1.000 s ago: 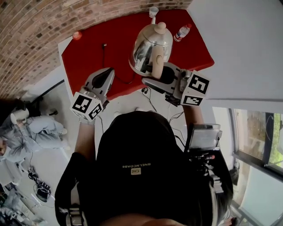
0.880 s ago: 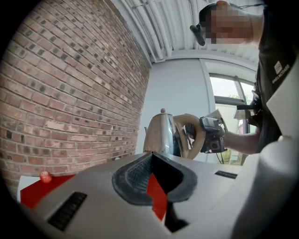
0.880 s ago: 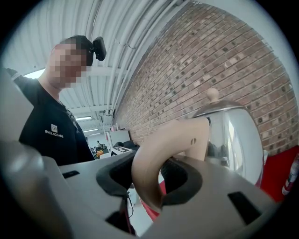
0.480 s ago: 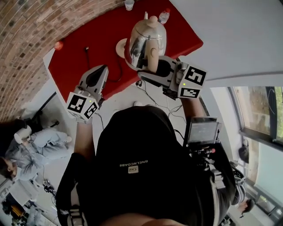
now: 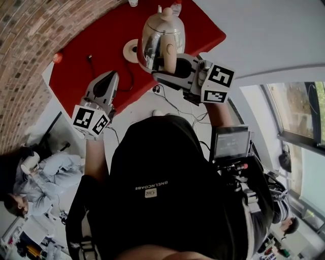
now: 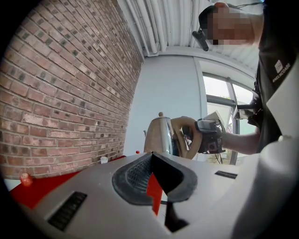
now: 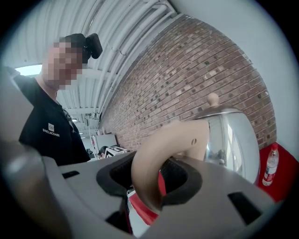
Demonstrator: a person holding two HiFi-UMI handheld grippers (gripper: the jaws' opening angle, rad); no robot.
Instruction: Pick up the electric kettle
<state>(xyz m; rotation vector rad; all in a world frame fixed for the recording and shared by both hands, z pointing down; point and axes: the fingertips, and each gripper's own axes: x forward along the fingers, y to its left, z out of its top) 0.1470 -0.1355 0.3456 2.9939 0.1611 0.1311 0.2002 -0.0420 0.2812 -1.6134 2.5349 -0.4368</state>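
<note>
The steel electric kettle with a beige knob hangs above the red tabletop, off its round white base. My right gripper is shut on its beige handle. In the right gripper view the handle runs between the dark pads, with the kettle body just beyond. My left gripper is shut and holds nothing, to the left of the kettle and apart from it. In the left gripper view, the kettle and right gripper show past the closed jaws.
A black cord trails from the base over the table's white part. A water bottle and a cup stand at the far edge, a small red object at the left. A brick wall borders it. A person sits on the floor.
The kettle, held in my right gripper, has moved sideways off its round base, which now shows beside it. My left gripper has shifted along with it, still shut.
</note>
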